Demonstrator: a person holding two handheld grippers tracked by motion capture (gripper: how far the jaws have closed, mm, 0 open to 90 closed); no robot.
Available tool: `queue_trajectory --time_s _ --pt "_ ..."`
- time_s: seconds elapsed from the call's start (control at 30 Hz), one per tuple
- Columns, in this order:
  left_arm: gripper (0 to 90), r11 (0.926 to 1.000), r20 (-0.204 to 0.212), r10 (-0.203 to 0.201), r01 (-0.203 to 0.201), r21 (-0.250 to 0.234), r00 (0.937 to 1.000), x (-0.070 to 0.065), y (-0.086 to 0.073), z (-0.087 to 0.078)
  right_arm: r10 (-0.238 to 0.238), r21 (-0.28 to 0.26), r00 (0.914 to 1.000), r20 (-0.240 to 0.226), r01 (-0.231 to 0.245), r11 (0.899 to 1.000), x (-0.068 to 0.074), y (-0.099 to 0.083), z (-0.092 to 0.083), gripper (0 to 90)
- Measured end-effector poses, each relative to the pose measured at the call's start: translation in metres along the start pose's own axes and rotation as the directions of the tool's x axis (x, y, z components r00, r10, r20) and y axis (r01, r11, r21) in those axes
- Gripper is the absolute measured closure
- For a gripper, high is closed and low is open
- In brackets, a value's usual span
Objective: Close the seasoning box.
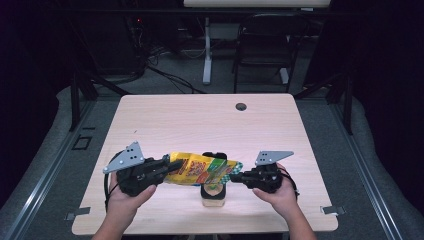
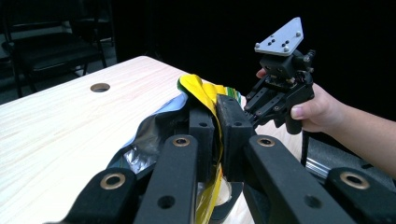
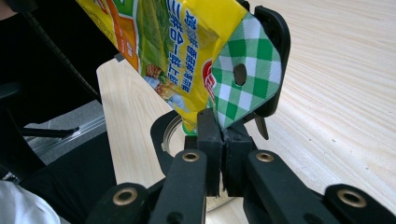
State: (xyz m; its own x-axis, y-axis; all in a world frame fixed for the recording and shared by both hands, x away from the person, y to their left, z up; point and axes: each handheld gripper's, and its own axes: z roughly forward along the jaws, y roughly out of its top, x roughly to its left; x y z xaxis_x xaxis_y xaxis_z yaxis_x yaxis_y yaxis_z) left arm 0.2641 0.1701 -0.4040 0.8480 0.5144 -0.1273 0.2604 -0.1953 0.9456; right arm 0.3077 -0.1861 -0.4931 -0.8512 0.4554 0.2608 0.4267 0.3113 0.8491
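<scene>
From the high view I see a yellow snack bag (image 1: 202, 170) stretched between my two grippers, held clear above the near middle of the table (image 1: 200, 120). The left gripper (image 1: 172, 164) has the bag's left end, the right gripper (image 1: 236, 175) its green-checked right end. Directly under the bag stands a small container (image 1: 213, 192) on a pale base with a black frame around it; something tan lies inside, but I cannot tell what it is. A round hole (image 1: 241, 106) sits in the table's far side, and a chair (image 1: 260, 45) stands beyond the table.

In the left gripper view my jaws are nearly together, pressed on the yellow edge of the snack bag (image 2: 205, 93), whose silver inner face (image 2: 149, 135) gapes toward the table. No contents show inside it from here. The right gripper (image 2: 252, 112) and its hand (image 2: 317, 112) hold the bag's far end.

In the right gripper view the jaws are closed tight on the lower corner of the bag's green-and-white checked seal (image 3: 245, 74), which has a small hang hole. The printed yellow body of the bag (image 3: 163, 51) slopes up and away. Below and behind the jaws I see the black frame and the round rim of the container (image 3: 170, 135); its inside is hidden.
</scene>
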Motion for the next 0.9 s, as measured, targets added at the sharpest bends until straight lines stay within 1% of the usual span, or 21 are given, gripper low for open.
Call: queue_trajectory --time_s 0.2,0.3,0.4,0.47,0.7,0.77,0.9 --pt "85.3 1.0000 -0.001 -0.001 0.001 0.007 1.0000 0.0006 -0.0010 -0.0002 0.001 0.001 1.0000 -0.005 -0.001 1.000 0.0007 -0.0004 0.0006 88.0" --pt "85.2 1.0000 -0.002 -0.002 0.002 0.003 1.0000 0.0011 -0.0016 0.0006 0.000 0.005 1.0000 -0.006 0.000 1.000 0.0004 -0.0003 0.0001 88.0" --pt "85.0 0.9999 -0.009 -0.002 0.002 0.013 1.0000 0.0017 -0.0016 0.0004 0.000 0.005 1.0000 -0.008 0.000 1.000 0.0000 -0.0003 -0.0006 88.0" --pt "84.9 1.0000 -0.005 -0.004 0.004 0.008 1.0000 0.0022 -0.0024 0.0013 0.000 0.005 1.0000 -0.008 0.000 1.000 -0.0001 -0.0004 -0.0006 88.0" --pt "84.7 0.9999 -0.013 -0.008 0.009 0.012 0.9999 0.0025 -0.0034 0.0014 0.005 0.004 0.9999 -0.009 -0.005 1.000 -0.0007 -0.0008 -0.0005 87.9" --pt "84.7 0.9999 -0.007 -0.010 0.010 0.009 0.9999 0.0030 -0.0035 0.0017 0.005 0.005 1.0000 -0.008 -0.005 1.000 -0.0010 -0.0010 -0.0005 87.9" --pt "84.2 0.9999 -0.011 -0.005 0.005 0.013 0.9999 0.0026 -0.0026 0.0023 0.007 0.003 0.9999 -0.009 -0.007 1.000 -0.0017 -0.0015 -0.0003 87.9"
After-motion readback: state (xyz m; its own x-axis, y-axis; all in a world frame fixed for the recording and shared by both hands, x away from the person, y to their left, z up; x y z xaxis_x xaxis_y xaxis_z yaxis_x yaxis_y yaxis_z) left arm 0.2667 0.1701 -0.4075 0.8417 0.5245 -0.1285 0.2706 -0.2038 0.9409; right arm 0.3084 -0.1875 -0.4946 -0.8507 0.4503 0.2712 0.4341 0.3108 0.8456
